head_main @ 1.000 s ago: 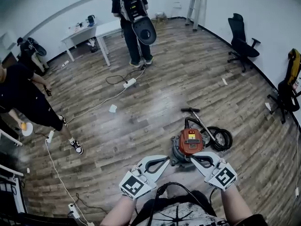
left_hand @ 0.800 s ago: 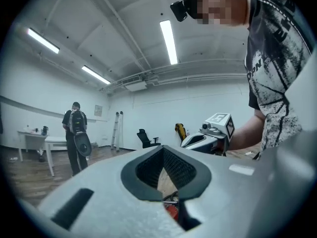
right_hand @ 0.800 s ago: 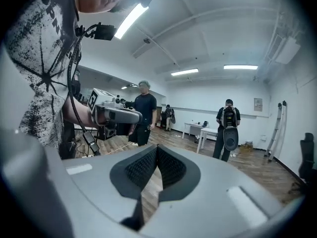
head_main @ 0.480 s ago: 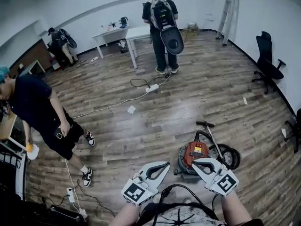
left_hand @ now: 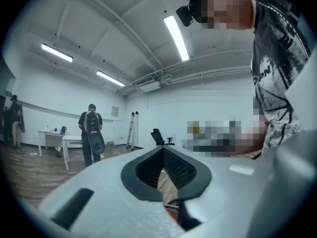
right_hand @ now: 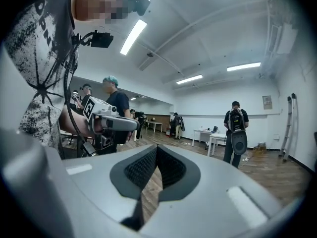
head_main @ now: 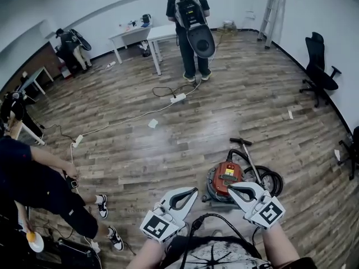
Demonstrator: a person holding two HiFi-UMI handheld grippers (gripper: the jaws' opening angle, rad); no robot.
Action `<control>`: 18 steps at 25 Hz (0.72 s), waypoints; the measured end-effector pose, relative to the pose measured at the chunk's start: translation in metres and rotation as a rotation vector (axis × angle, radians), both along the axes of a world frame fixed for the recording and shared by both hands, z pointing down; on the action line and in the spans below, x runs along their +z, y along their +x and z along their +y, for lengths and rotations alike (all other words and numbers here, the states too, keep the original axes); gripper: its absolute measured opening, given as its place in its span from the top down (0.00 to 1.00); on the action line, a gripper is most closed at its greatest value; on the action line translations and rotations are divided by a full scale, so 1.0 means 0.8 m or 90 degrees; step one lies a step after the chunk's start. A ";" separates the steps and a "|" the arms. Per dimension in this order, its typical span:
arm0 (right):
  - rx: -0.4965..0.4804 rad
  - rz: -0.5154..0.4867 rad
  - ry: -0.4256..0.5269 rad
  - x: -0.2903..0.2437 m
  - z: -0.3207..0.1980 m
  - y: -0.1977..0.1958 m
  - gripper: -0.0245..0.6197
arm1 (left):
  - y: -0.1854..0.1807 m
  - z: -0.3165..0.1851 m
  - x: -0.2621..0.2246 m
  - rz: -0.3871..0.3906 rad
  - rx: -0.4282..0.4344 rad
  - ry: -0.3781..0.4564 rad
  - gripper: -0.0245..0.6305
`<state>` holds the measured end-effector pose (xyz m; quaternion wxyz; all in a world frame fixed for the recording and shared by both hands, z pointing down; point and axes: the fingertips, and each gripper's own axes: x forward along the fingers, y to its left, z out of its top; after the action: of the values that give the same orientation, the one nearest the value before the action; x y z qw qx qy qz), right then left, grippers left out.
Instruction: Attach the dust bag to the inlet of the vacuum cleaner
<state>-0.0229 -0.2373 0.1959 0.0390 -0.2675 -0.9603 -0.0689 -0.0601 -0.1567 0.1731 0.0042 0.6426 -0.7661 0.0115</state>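
Observation:
The vacuum cleaner (head_main: 226, 176) is a red-topped canister on a grey base, standing on the wood floor just beyond my hands. Its black hose (head_main: 270, 181) lies coiled to its right, and the wand (head_main: 245, 152) lies behind it. My left gripper (head_main: 192, 193) is held level to the left of the canister, shut and empty. My right gripper (head_main: 231, 190) hangs over the canister's near edge, also shut and empty. In the left gripper view the jaws (left_hand: 162, 150) meet with nothing between them; the same holds in the right gripper view (right_hand: 157, 148). No dust bag shows in any view.
A person wearing a backpack vacuum (head_main: 190, 21) stands at the white tables (head_main: 140, 35) far back. A power strip with cables (head_main: 178, 98) and a paper scrap (head_main: 152, 123) lie on the floor. Another person (head_main: 39, 186) is at the near left. An office chair (head_main: 318, 60) stands right.
Both grippers stay shut and have drifted slightly as the head view swung. The person at the left has moved toward the near-left corner.

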 end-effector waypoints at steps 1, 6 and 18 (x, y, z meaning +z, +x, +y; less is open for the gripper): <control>0.008 0.008 -0.004 0.002 -0.001 -0.001 0.95 | -0.001 -0.002 -0.003 -0.007 0.005 0.012 0.96; 0.022 -0.020 0.037 0.007 -0.012 0.003 0.95 | 0.001 -0.012 -0.009 -0.016 0.022 0.015 0.96; 0.048 -0.021 0.060 0.010 -0.023 0.010 0.95 | 0.010 -0.027 0.010 0.003 0.064 -0.014 0.96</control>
<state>-0.0146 -0.2558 0.2036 0.0383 -0.2281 -0.9658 -0.1170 -0.0520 -0.1784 0.1813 0.0130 0.6800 -0.7328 0.0187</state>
